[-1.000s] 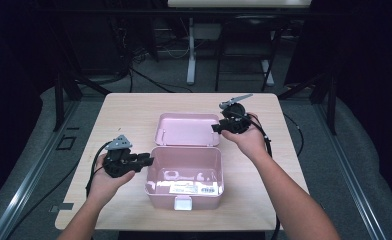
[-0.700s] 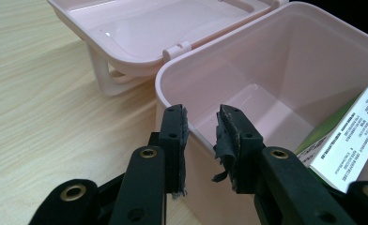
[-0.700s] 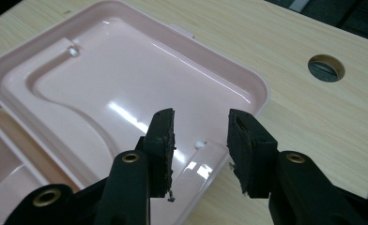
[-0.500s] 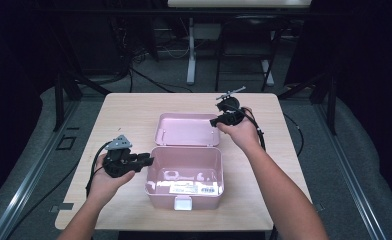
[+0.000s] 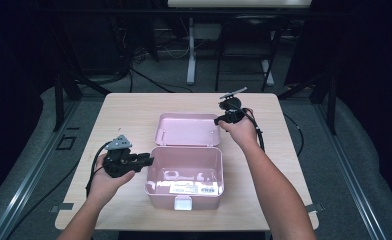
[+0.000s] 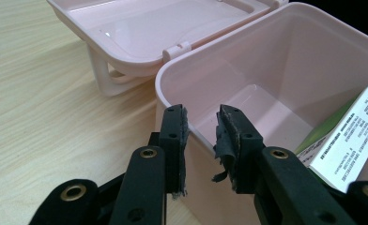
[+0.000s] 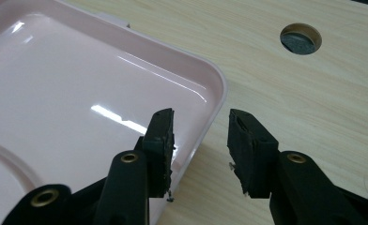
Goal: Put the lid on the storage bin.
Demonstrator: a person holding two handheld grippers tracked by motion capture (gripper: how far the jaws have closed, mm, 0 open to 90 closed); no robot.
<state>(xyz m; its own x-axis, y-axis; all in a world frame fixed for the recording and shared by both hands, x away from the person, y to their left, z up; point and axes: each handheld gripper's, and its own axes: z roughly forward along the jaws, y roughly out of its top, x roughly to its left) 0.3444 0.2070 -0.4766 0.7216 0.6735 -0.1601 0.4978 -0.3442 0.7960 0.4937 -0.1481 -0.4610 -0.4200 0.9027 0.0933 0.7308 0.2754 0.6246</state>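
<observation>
Lid (image 5: 187, 129) of open pink box (image 5: 186, 175), flat on table (image 5: 129, 110): right gripper (image 7: 198, 136) has dropped to its right rim, jaws apart astride it after closing slightly, ungripped; left gripper (image 6: 201, 136) unmoved, jaws apart astride box wall; closing looks next.

Lost to the right edge of the left gripper view: the far end of the white-and-green carton (image 6: 348, 136) inside the pink box (image 6: 266, 70), its print too small to read. Box front wall hidden behind the left gripper (image 6: 200, 140), jaws straddling the rim, contact with the pads impossible to judge. Lid (image 7: 79, 93) cut off at left and top in the right gripper view, its near edge slipping under the right gripper (image 7: 201, 140). Small items on the box floor, seen from the high view, too tiny to identify.
</observation>
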